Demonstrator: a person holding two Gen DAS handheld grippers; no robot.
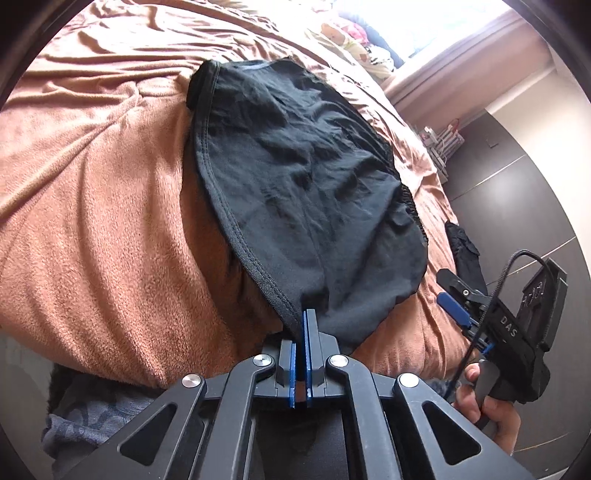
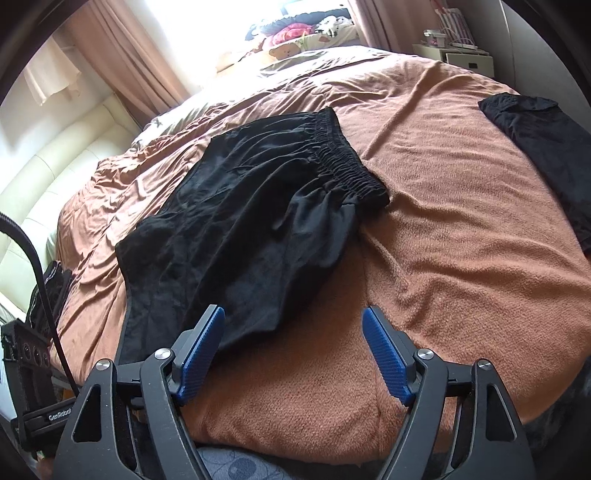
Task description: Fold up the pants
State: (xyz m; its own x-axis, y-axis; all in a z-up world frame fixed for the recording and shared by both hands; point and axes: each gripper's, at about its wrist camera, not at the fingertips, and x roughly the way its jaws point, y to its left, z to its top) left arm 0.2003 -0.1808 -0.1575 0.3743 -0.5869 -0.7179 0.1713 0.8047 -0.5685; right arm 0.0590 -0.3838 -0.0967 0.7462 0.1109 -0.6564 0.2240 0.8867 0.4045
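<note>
1. Black pants [image 1: 310, 177] are laid flat on a bed covered w/ an orange-brown blanket [image 1: 103, 206]; seen in both wrist views.
2. Elastic gathered waistband [image 2: 340, 155] is seen at the far right side of the pants in the right wrist view; the hemmed leg edge [image 1: 236, 236] runs along the left side in the left wrist view.
3. Left tool [image 1: 303, 317] is clamped on the near hem corner of the pants: blue pads pressed together, fabric pinched between them, no gap visible.
4. Right tool [image 2: 293, 325] is held w/ jaws apart, wide gap between the blue ribbed pads [image 2: 384, 358]; nothing is gripped.
5. Right tool's left pad sits over the near lower edge of the pants; right pad is over bare blanket. Contact w/ fabric cannot be told.
6. In the left wrist view the right tool is seen at the right edge [image 1: 452, 291], held by a hand [image 1: 491, 410], just beside the near right corner of the pants, jaws parted.
7. A second black garment [image 2: 546, 147] is laid on the blanket at the far right, well apart from the pants.
8. Cream padded headboard [image 2: 48, 177] is seen at left, curtains [image 2: 122, 48] behind, and pillows w/ soft toys [image 2: 295, 33] by the bright window.
9. White bedside unit [image 2: 461, 59] is placed past the bed's far right corner.
</note>
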